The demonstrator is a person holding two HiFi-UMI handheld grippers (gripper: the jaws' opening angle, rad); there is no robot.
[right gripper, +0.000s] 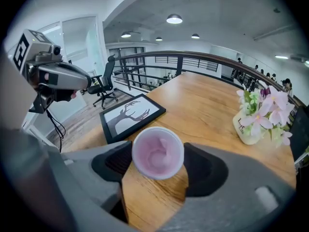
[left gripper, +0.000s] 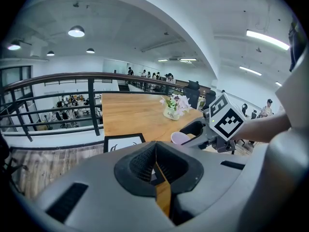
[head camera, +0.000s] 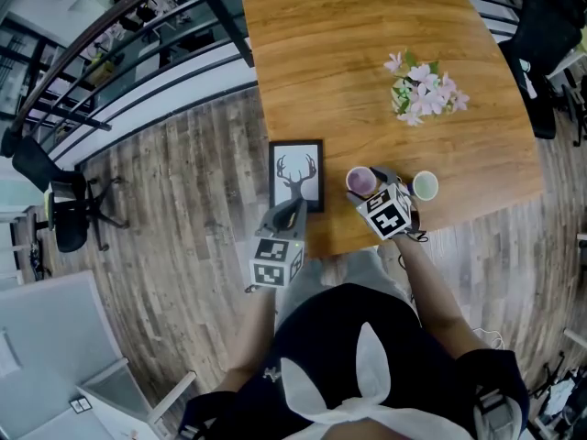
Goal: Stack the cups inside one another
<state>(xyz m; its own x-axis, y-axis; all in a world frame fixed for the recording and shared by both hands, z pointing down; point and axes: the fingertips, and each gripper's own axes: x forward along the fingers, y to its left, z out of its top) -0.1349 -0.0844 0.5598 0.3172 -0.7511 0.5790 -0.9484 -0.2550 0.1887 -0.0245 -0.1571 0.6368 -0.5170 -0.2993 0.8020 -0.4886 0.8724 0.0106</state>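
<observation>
- Head view: purple cup (head camera: 360, 181) upright on the bench (head camera: 321, 53) near its front edge; pale green cup (head camera: 425, 185) close by, apart from it.
- Right tongs (right gripper: 158, 159) spread wide around the purple cup, pads just beside its rim on both sides, no visible squeeze.
- Left tongs (left gripper: 155, 166) closed together, empty, near the framed deer picture (head camera: 296, 174).

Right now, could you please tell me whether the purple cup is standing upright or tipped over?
Upright. The purple cup stands on the table with its open mouth facing up, and nothing shows inside it.
</observation>
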